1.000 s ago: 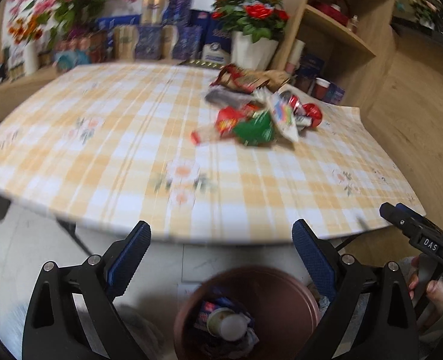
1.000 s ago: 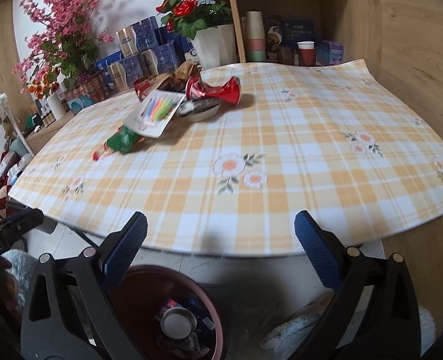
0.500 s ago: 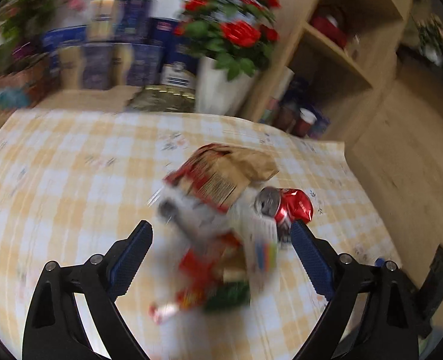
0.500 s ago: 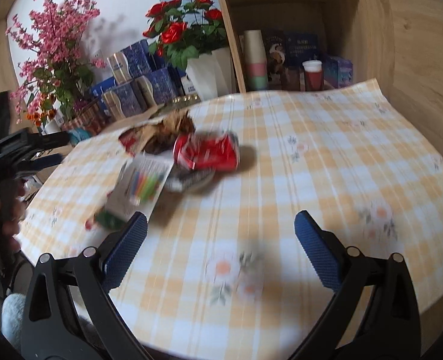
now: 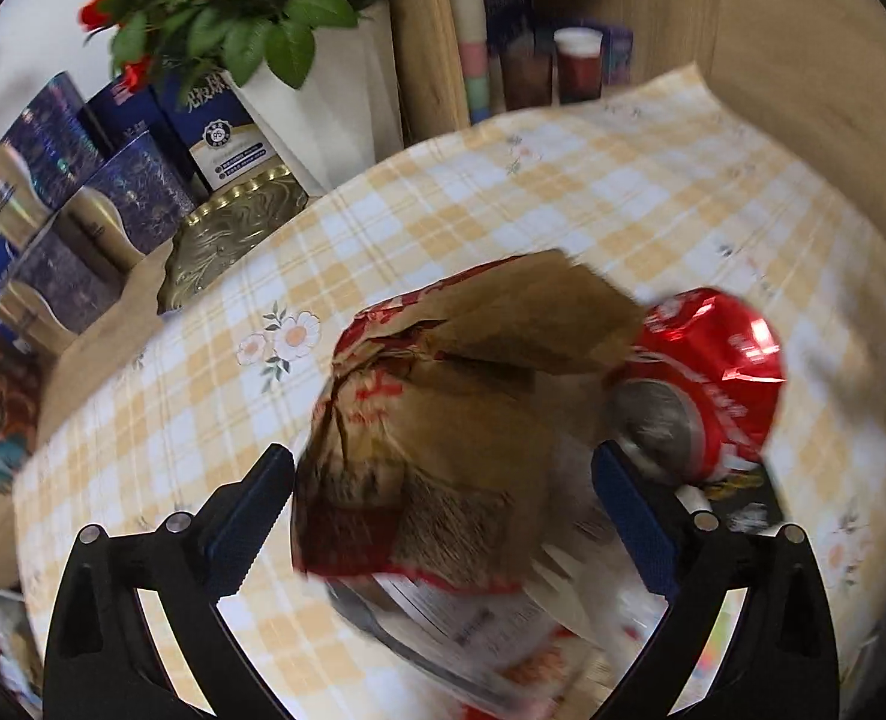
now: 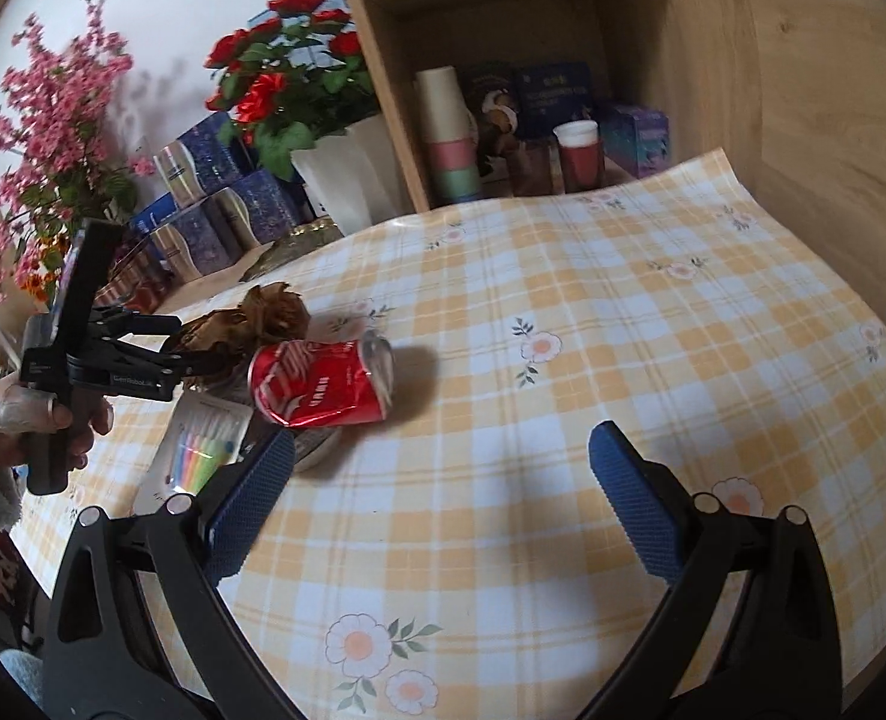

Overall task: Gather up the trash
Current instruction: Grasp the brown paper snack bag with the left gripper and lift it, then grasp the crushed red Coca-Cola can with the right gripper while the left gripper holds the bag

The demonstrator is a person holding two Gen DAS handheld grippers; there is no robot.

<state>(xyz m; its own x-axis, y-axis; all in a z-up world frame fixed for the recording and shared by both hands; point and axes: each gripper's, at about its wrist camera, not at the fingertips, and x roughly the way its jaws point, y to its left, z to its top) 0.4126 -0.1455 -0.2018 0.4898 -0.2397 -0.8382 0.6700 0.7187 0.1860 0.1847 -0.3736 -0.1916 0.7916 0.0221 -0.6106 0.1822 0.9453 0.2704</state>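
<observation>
- Left tongs (image 5: 443, 492) were opening, blue pads spread wide either side of the crumpled brown paper bag (image 5: 443, 420). Bag sat between the pads, no clamp yet; likely spread that far because the bag is bulky.
- In the right wrist view the left tongs (image 6: 185, 342) reached into the pile from the side, tips at the bag (image 6: 257, 324), held by a hand (image 6: 41, 414) in a grey sleeve.
- Trash was heaped in one cluster on the checked counter (image 6: 622, 360): bag on top, crushed red can (image 6: 323, 384) touching it on its side, candle pack (image 6: 209, 450) just beside and partly under.
- Right tongs (image 6: 440, 492) were open and empty, above bare counter near the can, probably lined up for that next.
- Judgement: bag goes first since it covers the rest; crumpled paper may slip or drag the can along.
</observation>
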